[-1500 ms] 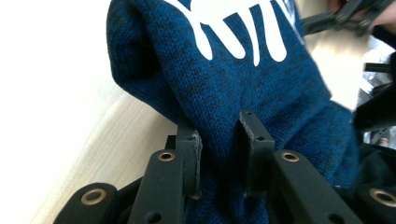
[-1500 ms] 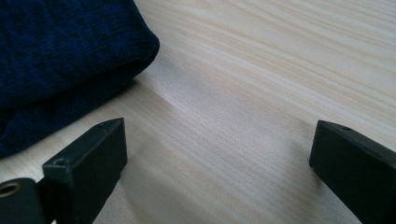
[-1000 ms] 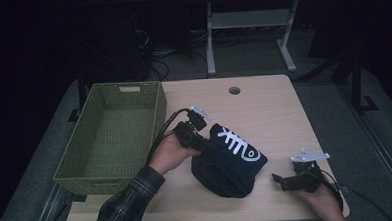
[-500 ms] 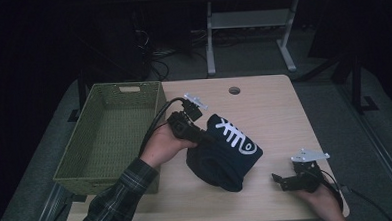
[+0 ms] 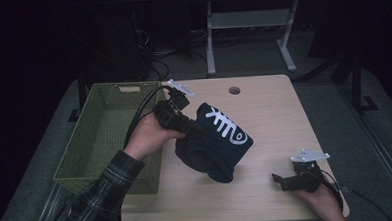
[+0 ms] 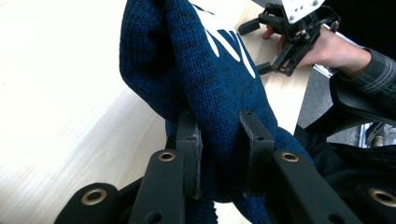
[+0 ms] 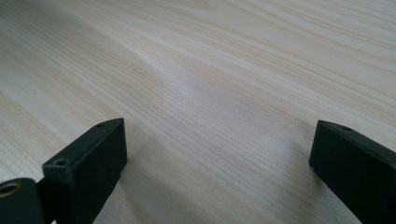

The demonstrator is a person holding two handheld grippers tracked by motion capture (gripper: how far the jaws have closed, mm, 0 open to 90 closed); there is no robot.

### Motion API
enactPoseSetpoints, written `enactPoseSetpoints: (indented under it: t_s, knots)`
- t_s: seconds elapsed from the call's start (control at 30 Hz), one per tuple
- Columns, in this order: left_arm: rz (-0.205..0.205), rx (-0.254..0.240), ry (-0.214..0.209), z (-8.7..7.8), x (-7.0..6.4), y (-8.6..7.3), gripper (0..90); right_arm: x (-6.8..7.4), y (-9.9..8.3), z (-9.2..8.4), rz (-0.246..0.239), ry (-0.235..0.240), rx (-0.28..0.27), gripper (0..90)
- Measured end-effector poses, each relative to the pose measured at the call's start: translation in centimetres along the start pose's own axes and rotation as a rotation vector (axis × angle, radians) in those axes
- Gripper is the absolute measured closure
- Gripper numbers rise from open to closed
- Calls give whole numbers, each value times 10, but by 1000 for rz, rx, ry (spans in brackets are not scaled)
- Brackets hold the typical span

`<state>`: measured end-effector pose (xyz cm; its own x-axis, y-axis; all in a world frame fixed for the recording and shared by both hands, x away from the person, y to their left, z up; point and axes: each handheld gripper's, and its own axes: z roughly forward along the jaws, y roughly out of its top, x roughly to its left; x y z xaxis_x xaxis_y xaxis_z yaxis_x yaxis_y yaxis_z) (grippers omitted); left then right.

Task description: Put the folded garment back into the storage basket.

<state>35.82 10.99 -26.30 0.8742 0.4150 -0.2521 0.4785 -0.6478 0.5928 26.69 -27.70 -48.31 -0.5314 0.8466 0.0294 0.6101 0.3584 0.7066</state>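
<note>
A dark blue knit garment [image 5: 216, 145] with a white fishbone print hangs bunched over the middle of the wooden table [image 5: 279, 117]. My left gripper [image 5: 194, 130] is shut on its upper left edge and holds it raised. In the left gripper view the two jaws pinch a thick fold of the knit garment [image 6: 205, 70], with my left gripper [image 6: 219, 123] buried in the cloth. My right gripper [image 5: 280, 181] rests open near the table's front right corner with nothing between its jaws. In its own view, my right gripper [image 7: 219, 140] has bare wood between the jaws. It also shows in the left gripper view, as the right gripper [image 6: 253, 49] beyond the garment.
A green woven basket [image 5: 110, 137] stands empty at the table's left side, right beside my left hand. A round cable hole [image 5: 234, 91] sits near the far edge. A desk frame [image 5: 245, 23] and cables lie on the dark floor behind.
My left gripper has risen and drifted toward the basket, lifting the garment off the table so that it now hangs bunched. The right gripper has stayed put.
</note>
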Motion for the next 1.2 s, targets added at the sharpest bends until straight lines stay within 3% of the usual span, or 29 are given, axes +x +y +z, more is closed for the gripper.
enactPoseSetpoints:
  t_s: [0.6,1.2]
  knots:
    - [-31,-58,55,-63,7,-5,732,0,0,0,0,0,0,36]
    - [-93,-101,136,-116,18,-26,732,0,0,0,0,0,0,35]
